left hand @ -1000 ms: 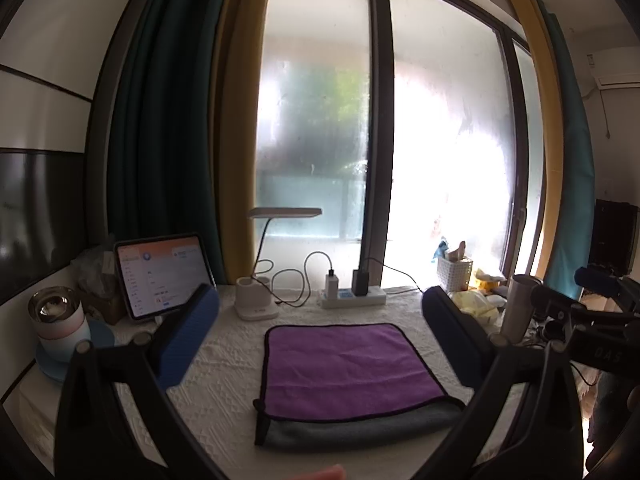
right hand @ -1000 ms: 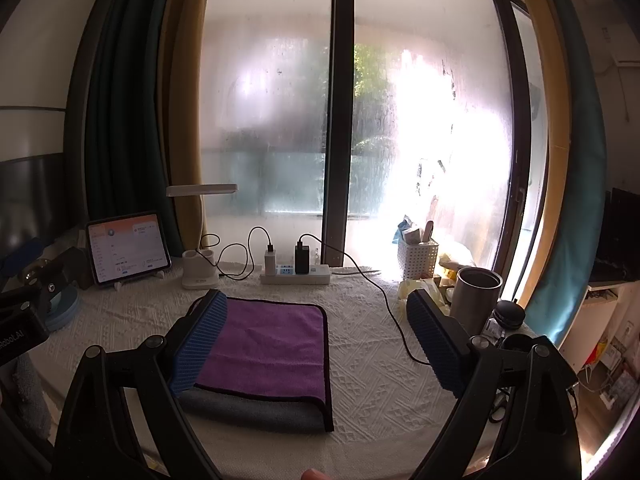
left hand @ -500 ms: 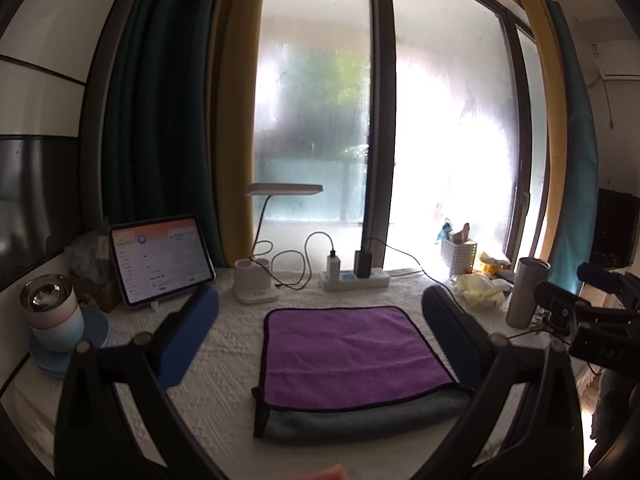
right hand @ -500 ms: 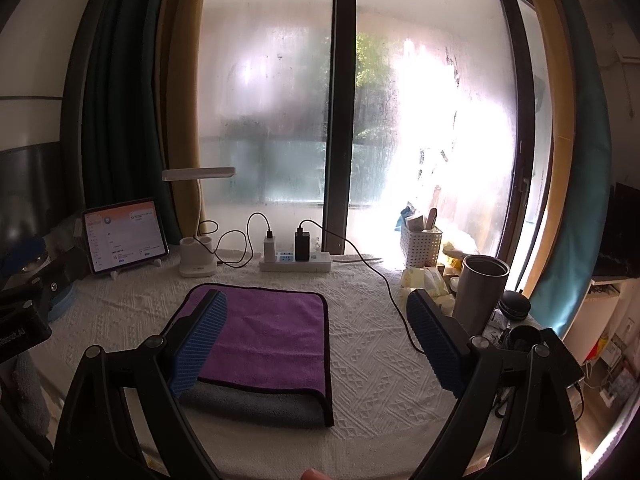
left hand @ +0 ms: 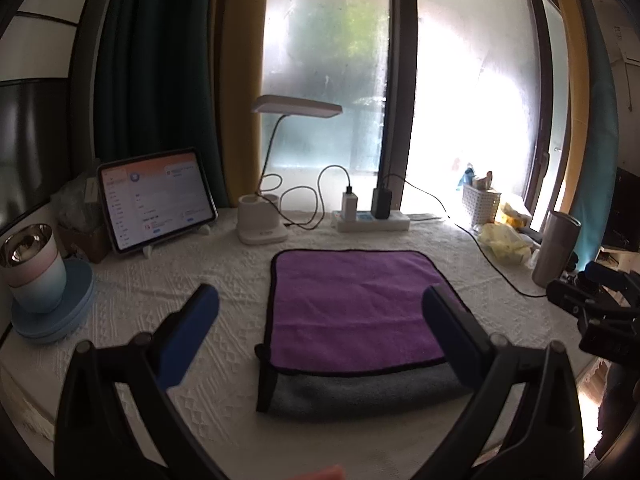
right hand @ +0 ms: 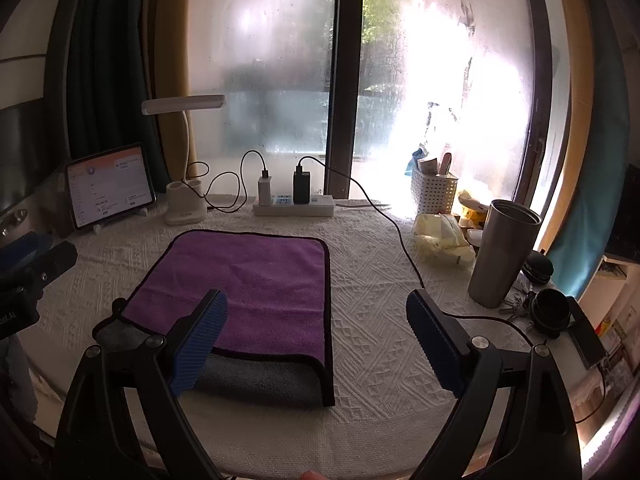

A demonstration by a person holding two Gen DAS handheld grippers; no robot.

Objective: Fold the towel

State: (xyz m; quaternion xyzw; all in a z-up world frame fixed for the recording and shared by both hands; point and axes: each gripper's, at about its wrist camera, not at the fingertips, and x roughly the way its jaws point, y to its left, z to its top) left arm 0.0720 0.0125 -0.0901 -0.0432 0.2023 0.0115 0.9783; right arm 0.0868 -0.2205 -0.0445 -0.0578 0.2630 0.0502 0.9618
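Both the left tongs (left hand: 320,320) and the right tongs (right hand: 316,340) hang spread wide, holding nothing, above the towel (left hand: 356,308). It lies once-folded at centre frame on the surface (right hand: 380,280). A second fold seems next: grip an edge.

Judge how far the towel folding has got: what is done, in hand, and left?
Done: the purple towel lies folded once, its grey underside showing along the near edge. In hand: nothing; the left tongs and right tongs hover open above the tablecloth. Left: probably another fold.
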